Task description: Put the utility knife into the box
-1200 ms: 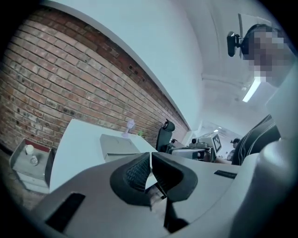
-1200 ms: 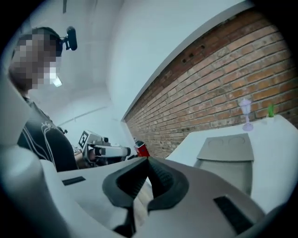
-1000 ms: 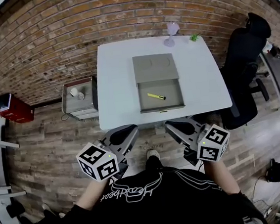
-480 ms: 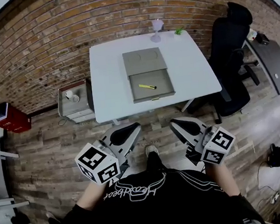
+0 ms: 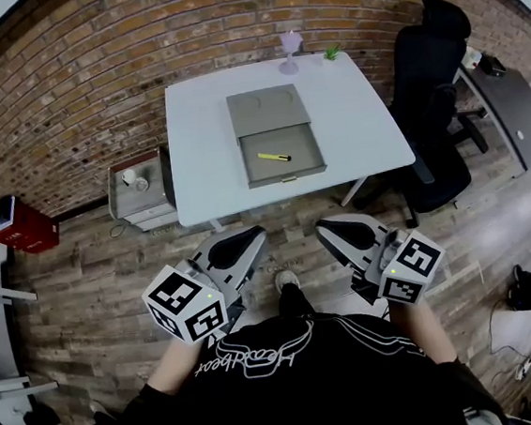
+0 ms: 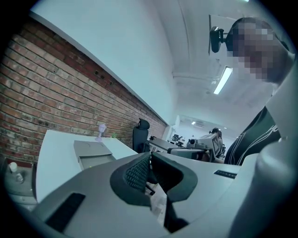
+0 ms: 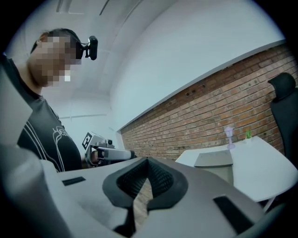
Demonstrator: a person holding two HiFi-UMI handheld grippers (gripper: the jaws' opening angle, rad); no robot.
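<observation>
Both tongs are shut and empty: the left tongs (image 6: 150, 155) have their ribbed black pads meeting at the tips with nothing between them, and the right tongs (image 7: 147, 160) are pinched together the same way. In the head view the 2 are held low in front of the person's black shirt (image 5: 297, 373), side by side but apart, over the wooden floor (image 5: 83, 273). Each points toward the white desk (image 5: 204, 166) without reaching it. The left marker cube (image 5: 186, 305) and the right marker cube (image 5: 408, 267) sit nearest the body, and a light-coloured shoe (image 5: 288, 280) shows on the floor between the tongs. The yellow utility knife (image 5: 274, 157) lies slightly askew inside the open near compartment of the grey box (image 5: 267, 112), well apart from both tongs. The box sits around the middle of the desk. At the desk's far edge, close to the brick wall (image 5: 91, 74), stand a small lilac object on a stem (image 5: 290, 46) and a small green plant (image 5: 332, 53). A black office chair (image 5: 431, 86) stands at the desk's right side. A low grey cabinet (image 5: 152, 207) with small white items on top stands at its left, and a red box (image 5: 22, 212) sits further left by the wall.
</observation>
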